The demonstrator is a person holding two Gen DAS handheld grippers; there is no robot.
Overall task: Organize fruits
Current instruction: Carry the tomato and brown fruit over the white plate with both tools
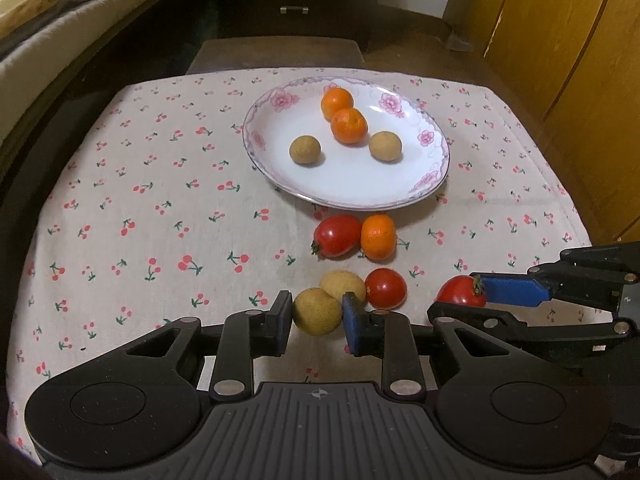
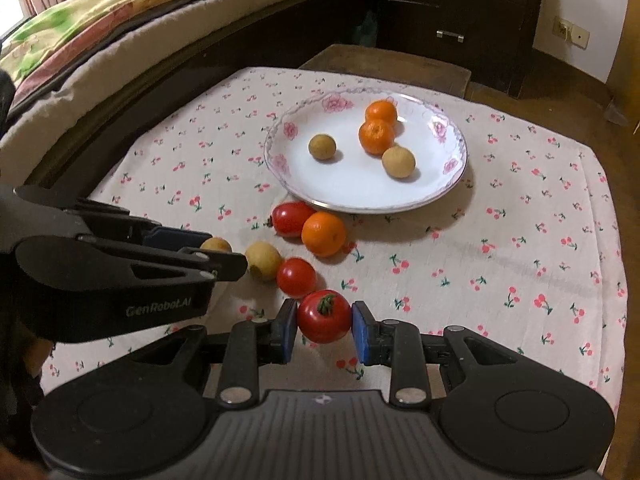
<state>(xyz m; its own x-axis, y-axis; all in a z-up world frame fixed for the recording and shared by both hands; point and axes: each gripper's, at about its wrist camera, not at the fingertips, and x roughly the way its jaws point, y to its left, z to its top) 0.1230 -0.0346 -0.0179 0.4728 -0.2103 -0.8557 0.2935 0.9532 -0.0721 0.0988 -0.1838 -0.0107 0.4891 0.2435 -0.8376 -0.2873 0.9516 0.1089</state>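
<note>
L gripper (image 1: 316,320) is clamped on a tan fruit (image 1: 317,311) low over the cherry-print cloth (image 1: 140,208); R gripper (image 2: 324,322) pinches a red tomato (image 2: 324,316), stem up. The L tool's side reads "GenRobot.AI" (image 2: 163,307). Loose on the cloth, just beyond: 1 more tan fruit (image 1: 343,285) touching another tomato (image 1: 385,288), then a third tomato (image 1: 337,236) against an orange (image 1: 378,237). Farther back, the flower-rimmed white plate (image 1: 344,184) holds 4 pcs: 2 tan fruits, left (image 1: 305,151) and right (image 1: 385,146), and 2 oranges (image 1: 349,125) touching, one behind the other (image 1: 337,102). Totals: 4 tan, 3 oranges, 3 tomatoes.
</note>
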